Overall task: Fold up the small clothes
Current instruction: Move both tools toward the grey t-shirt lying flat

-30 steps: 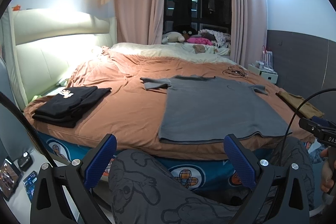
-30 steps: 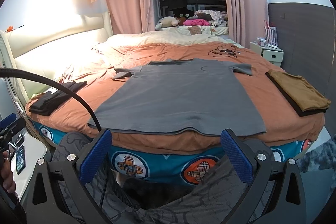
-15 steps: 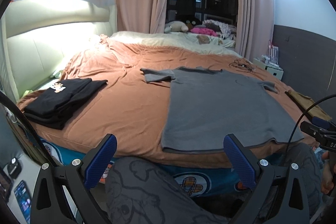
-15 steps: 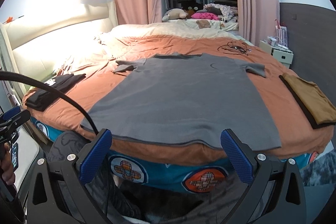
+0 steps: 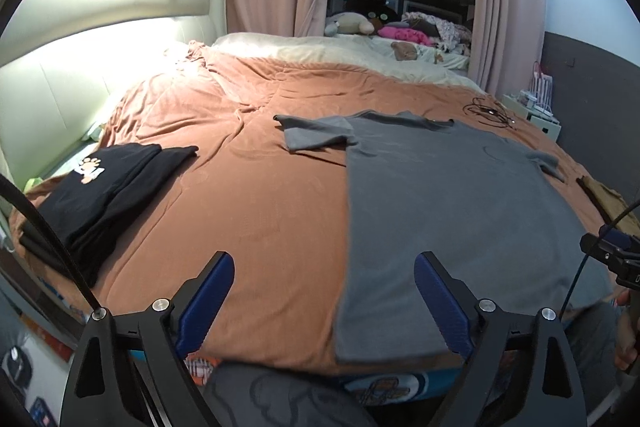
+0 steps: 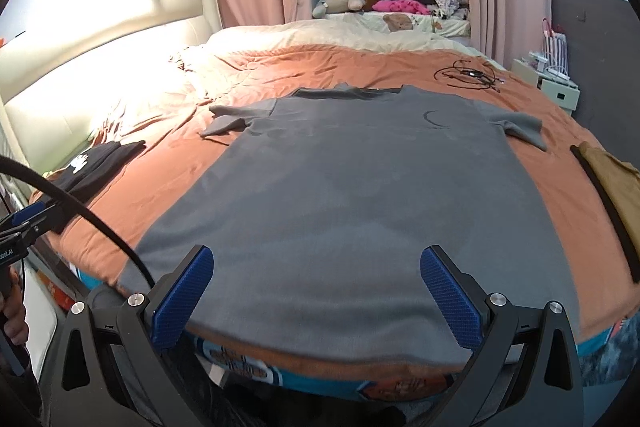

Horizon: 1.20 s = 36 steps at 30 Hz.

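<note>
Tee (image 6: 360, 187), grey, flat on bed (image 5: 248, 195); no print readable. Left gripper (image 5: 324, 301) closing, nothing between jaws; right gripper (image 6: 316, 297) wide, empty. Black stack (image 5: 96, 195) w/ paw logo.

both wrist cams low, near bed edge; share grey tee (image 5: 460, 195)

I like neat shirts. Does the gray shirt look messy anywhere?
Mostly neat: the gray shirt lies flat on the bed. Only its left sleeve looks odd, bunched and creased, while the right sleeve lies smooth.
</note>
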{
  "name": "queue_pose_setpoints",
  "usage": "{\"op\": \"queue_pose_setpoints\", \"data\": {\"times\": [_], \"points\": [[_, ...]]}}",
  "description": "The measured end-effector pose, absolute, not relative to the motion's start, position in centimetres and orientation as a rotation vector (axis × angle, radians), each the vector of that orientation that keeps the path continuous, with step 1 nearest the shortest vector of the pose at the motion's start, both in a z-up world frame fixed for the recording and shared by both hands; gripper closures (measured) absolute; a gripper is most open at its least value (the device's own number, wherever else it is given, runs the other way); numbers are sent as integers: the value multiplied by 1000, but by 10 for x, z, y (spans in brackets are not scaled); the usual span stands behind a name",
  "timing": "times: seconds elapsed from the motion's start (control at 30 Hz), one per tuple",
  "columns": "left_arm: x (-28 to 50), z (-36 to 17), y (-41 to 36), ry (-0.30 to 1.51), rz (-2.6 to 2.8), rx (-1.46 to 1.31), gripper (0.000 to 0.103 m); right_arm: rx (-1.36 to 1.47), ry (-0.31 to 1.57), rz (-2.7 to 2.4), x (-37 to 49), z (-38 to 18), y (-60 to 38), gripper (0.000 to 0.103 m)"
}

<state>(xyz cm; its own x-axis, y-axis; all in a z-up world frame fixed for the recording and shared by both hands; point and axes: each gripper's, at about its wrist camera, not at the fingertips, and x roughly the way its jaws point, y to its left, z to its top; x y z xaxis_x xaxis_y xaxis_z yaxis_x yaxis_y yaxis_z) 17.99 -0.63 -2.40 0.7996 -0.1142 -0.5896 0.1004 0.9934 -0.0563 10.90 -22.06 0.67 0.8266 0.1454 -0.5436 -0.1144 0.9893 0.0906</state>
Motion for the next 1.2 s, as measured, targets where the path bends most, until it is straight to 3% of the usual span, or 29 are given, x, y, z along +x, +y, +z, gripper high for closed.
{"op": "queue_pose_setpoints", "data": {"times": [0.43, 0.67, 0.83, 1.07, 1.2], "points": [[286, -25, -8, 733, -155, -88, 28, 43, 653, 128, 209, 27, -222, 0], [357, -18, 2, 766, -155, -165, 33, 44, 677, 172, 273, 45, -223, 18], [407, -19, 11, 791, -142, -189, 40, 69, 679, 196, 319, 52, -224, 21], [471, -37, 29, 855, -130, -268, 42, 126, 733, 275, 384, 46, -224, 44], [508, -53, 35, 890, -128, -293, 45, 120, 761, 299, 418, 39, -218, 46]]}}
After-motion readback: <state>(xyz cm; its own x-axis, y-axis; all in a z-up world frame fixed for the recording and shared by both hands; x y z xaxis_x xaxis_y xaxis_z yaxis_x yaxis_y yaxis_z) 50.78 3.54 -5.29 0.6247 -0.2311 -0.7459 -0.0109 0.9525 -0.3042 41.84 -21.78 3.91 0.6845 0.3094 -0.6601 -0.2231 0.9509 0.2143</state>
